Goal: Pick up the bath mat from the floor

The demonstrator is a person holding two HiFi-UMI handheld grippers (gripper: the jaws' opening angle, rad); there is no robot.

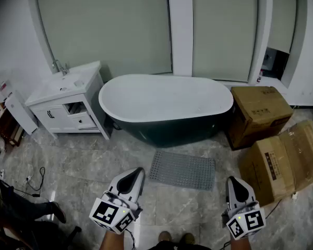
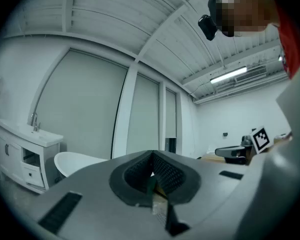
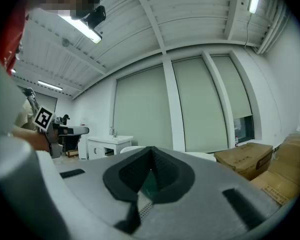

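Note:
A grey perforated bath mat [image 1: 183, 169] lies flat on the marble floor, just in front of the bathtub [image 1: 166, 106]. My left gripper [image 1: 134, 175] is held level at the lower left of the head view, short of the mat's near left corner, jaws shut and empty. My right gripper [image 1: 236, 185] is held level at the lower right, beside the mat's near right corner, also shut with nothing in it. In the left gripper view the left gripper [image 2: 152, 173] shows its jaws pressed together; the right gripper [image 3: 151, 171] looks the same in its own view. Neither touches the mat.
A white vanity with sink [image 1: 68, 102] stands left of the tub. Two cardboard boxes [image 1: 261, 113] [image 1: 284, 160] sit at the right, close to my right gripper. Cables [image 1: 34, 178] and a person's foot [image 1: 55, 211] are at the lower left. My own shoes [image 1: 175, 238] show at the bottom.

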